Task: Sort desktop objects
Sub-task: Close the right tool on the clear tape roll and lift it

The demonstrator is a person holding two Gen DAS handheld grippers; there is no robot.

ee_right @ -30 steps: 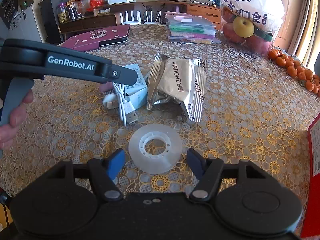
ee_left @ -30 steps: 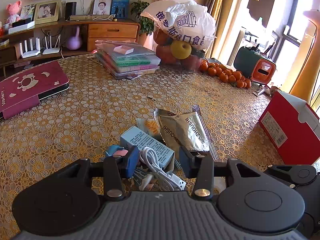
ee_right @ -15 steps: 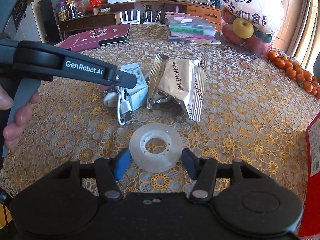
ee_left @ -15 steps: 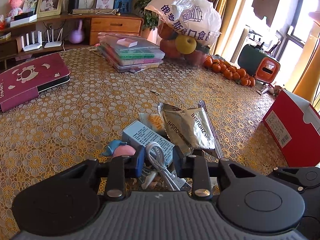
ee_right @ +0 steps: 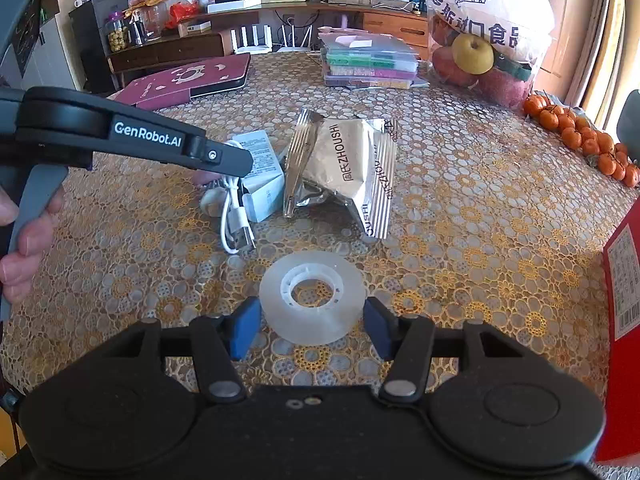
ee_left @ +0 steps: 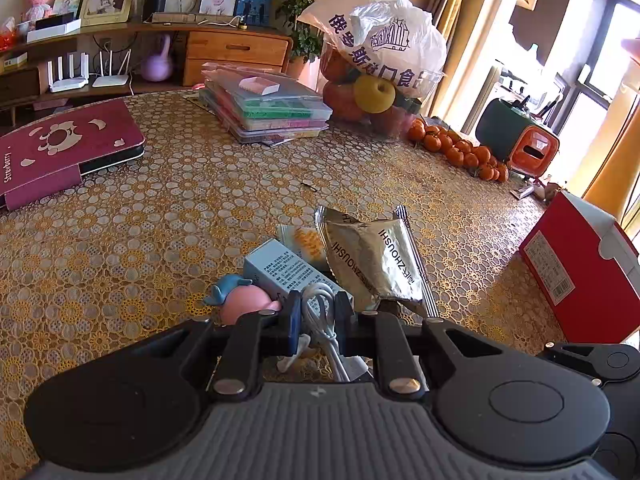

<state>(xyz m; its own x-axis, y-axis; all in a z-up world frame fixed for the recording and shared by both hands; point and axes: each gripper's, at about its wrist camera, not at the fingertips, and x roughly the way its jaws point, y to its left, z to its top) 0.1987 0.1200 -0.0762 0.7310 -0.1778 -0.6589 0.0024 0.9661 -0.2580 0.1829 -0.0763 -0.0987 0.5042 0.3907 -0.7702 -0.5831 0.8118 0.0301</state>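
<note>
In the left wrist view my left gripper (ee_left: 319, 314) is shut on a coiled white USB cable (ee_left: 320, 300), low over the table. Beside it lie a pink and blue toy (ee_left: 240, 304), a light blue box (ee_left: 280, 272), a small orange packet (ee_left: 304, 240) and a silver snack packet (ee_left: 372, 256). The right wrist view shows the cable's plug end (ee_right: 240, 236) trailing on the cloth under the left gripper (ee_right: 240, 162). My right gripper (ee_right: 311, 326) has its blue pads against both sides of a clear tape roll (ee_right: 312, 296) lying flat.
A red carton (ee_left: 580, 264) stands at the right table edge. Farther back are a maroon case (ee_left: 60, 144), stacked plastic boxes (ee_left: 268, 108), a bag of fruit (ee_left: 380, 64) and several tangerines (ee_left: 460, 148). A hand (ee_right: 24, 240) holds the left gripper's handle.
My left gripper's fingers closed from wide apart onto the white cable. The right gripper moved forward and narrowed until its pads met the tape roll.
</note>
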